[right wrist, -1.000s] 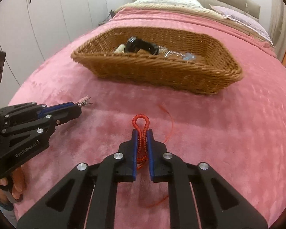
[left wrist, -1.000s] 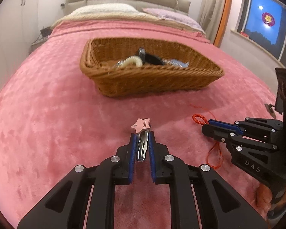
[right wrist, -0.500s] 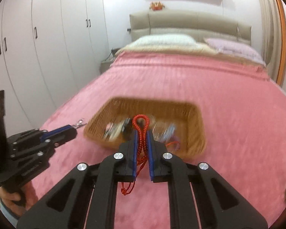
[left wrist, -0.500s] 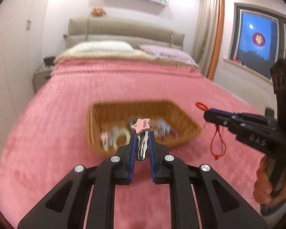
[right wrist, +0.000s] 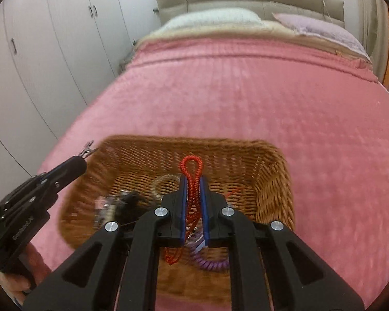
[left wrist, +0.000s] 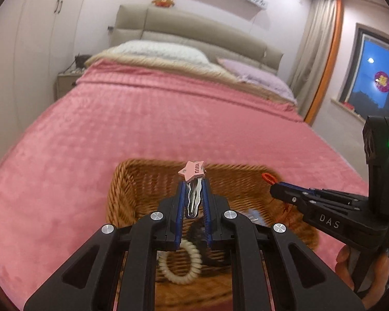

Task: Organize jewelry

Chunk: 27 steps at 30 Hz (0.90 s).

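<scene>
My left gripper (left wrist: 193, 186) is shut on a metal hair clip with a pink star (left wrist: 192, 173), held above the wicker basket (left wrist: 124, 181). My right gripper (right wrist: 193, 181) is shut on a red cord bracelet (right wrist: 191, 165), its loose end hanging down into the basket (right wrist: 272, 181). Each gripper shows in the other's view: the right gripper (left wrist: 275, 189) at the right, the left gripper (right wrist: 83, 162) at the left over the basket's left rim. In the basket lie a cream spiral hair tie (left wrist: 180, 261), a purple spiral tie (right wrist: 210, 263) and dark items.
The basket sits on a pink bedspread (left wrist: 142, 119). Pillows (left wrist: 163, 51) and a padded headboard are at the far end. White wardrobes (right wrist: 51, 51) stand on the left, a window (left wrist: 376, 83) and curtain on the right.
Both grippers rose from the bedspread with their items and moved forward. They now hang over the basket, which fills the lower part of both views.
</scene>
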Each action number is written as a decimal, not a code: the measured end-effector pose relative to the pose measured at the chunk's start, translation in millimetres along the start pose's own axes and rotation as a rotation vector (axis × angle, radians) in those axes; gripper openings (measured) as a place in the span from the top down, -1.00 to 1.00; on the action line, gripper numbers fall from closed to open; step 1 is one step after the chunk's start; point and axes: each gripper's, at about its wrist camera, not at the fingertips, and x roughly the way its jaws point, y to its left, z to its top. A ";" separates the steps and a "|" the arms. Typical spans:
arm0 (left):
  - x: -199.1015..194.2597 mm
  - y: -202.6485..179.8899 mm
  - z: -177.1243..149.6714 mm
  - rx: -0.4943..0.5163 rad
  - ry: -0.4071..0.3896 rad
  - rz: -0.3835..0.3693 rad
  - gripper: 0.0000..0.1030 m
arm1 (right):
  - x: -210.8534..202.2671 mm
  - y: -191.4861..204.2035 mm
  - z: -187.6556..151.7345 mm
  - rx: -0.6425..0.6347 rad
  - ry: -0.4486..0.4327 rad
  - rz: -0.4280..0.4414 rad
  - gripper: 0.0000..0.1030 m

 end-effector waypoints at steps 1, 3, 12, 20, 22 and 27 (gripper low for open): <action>8.0 1.7 -3.9 0.004 0.019 0.004 0.78 | 8.3 -1.4 -1.3 0.000 0.015 -0.007 0.84; 19.3 6.5 -8.8 0.016 0.039 0.022 0.78 | 21.4 -5.7 -5.5 0.000 0.054 -0.013 0.84; 24.0 12.6 -17.1 -0.004 0.074 -0.013 0.36 | 29.6 -11.5 -11.6 0.028 0.083 -0.017 0.58; -38.5 3.9 -12.6 -0.018 -0.028 -0.048 -0.08 | -26.5 -11.3 -16.7 0.044 0.017 0.027 0.08; -62.4 -2.3 -15.7 -0.004 -0.069 -0.045 -0.19 | -50.9 -8.5 -24.3 0.048 -0.021 0.075 0.08; -121.1 -23.3 -33.1 0.048 -0.180 0.012 -0.57 | -105.0 10.0 -48.8 0.002 -0.135 0.089 0.02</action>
